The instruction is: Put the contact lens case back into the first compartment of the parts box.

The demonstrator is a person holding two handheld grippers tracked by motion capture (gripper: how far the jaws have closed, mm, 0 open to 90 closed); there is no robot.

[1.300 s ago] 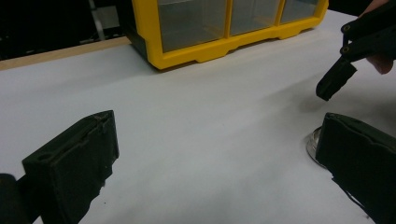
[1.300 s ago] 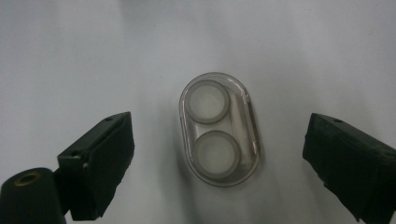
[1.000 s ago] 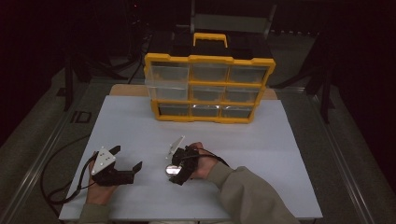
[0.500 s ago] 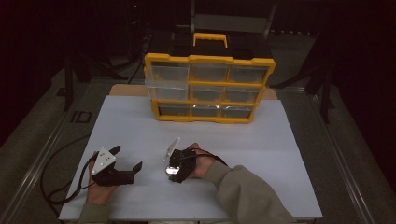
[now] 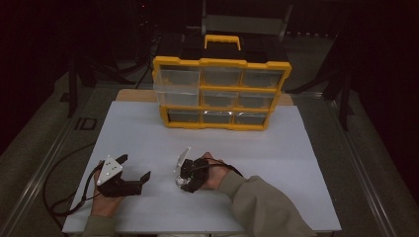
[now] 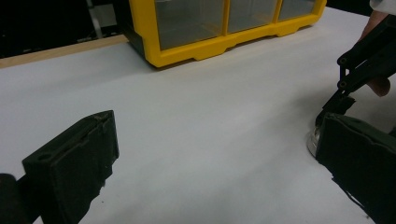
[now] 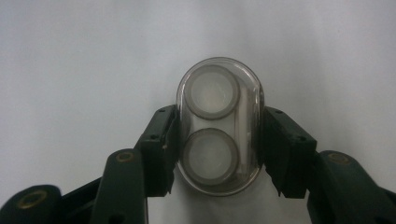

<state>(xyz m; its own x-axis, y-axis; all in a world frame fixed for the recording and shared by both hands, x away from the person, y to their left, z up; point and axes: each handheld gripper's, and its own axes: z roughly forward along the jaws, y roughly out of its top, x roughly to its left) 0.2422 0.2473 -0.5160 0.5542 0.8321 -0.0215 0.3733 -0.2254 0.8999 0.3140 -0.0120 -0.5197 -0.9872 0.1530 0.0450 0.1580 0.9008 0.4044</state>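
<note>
My right gripper [image 5: 184,183] has settled slightly lower since the earlier frame, jaws closed on the clear two-well case [image 7: 219,126], well in front of the yellow drawer organizer [image 5: 221,94]; my left gripper [image 5: 129,174] rests open. I squeeze evenly and lift level, since it may slip

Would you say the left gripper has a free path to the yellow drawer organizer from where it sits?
Probably yes: the left gripper sits open on the white table, and bare surface lies between it and the yellow organizer.
</note>
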